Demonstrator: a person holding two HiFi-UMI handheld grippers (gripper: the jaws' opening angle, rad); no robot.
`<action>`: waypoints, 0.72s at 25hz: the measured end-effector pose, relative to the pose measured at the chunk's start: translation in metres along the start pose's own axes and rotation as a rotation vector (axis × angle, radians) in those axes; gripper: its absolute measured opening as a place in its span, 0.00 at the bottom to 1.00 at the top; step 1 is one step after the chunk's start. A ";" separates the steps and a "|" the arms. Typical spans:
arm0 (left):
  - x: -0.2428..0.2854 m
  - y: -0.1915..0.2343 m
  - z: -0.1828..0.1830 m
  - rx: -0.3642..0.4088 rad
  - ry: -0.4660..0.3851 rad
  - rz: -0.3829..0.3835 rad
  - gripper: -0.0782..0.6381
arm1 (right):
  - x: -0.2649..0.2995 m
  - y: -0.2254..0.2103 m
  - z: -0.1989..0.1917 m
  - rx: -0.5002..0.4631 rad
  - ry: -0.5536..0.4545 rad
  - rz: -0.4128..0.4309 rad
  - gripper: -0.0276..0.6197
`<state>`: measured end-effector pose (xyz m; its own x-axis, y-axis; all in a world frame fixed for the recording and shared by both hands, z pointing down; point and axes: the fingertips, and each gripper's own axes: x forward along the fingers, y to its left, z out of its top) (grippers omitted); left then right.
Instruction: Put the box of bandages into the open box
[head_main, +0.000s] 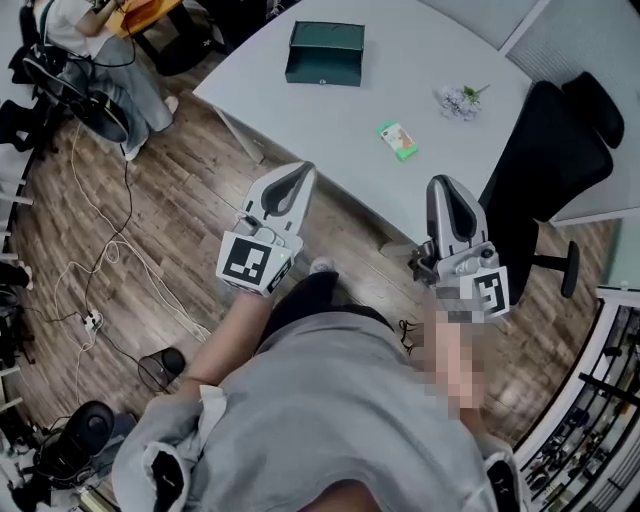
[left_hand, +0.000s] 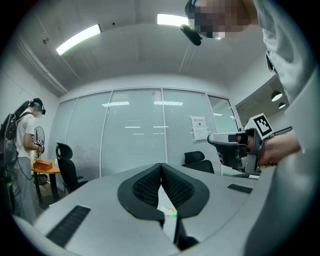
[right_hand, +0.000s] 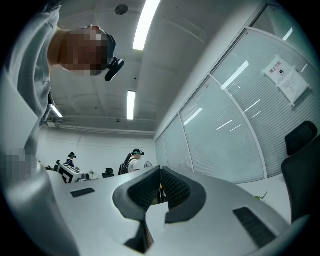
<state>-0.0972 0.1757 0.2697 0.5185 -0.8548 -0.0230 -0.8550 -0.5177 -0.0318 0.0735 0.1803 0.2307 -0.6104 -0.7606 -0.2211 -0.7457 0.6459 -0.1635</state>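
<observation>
A pale table (head_main: 420, 60) fills the upper middle and upper right of the head view, one corner pointing toward the lower left; a dark green box (head_main: 325, 52) sits near its far upper-left edge; a small box of bandages (head_main: 398, 141) lies right of centre; a little sprig of flowers (head_main: 460, 100) lies near it, further up and right, apart from it.

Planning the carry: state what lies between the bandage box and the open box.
Only bare tabletop, seen in the head view: nothing lies between the bandage box and the open box.
</observation>
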 end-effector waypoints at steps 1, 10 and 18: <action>0.004 0.010 0.000 0.000 0.000 -0.012 0.14 | 0.010 0.002 -0.002 0.000 -0.002 -0.005 0.12; 0.038 0.072 -0.015 -0.015 0.024 -0.064 0.14 | 0.065 -0.006 -0.027 0.008 0.028 -0.039 0.12; 0.074 0.088 -0.033 -0.051 0.036 -0.057 0.14 | 0.097 -0.047 -0.037 -0.021 0.029 -0.068 0.12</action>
<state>-0.1350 0.0659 0.2977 0.5660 -0.8243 0.0137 -0.8244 -0.5658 0.0190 0.0392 0.0740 0.2521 -0.5657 -0.8042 -0.1822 -0.7908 0.5918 -0.1565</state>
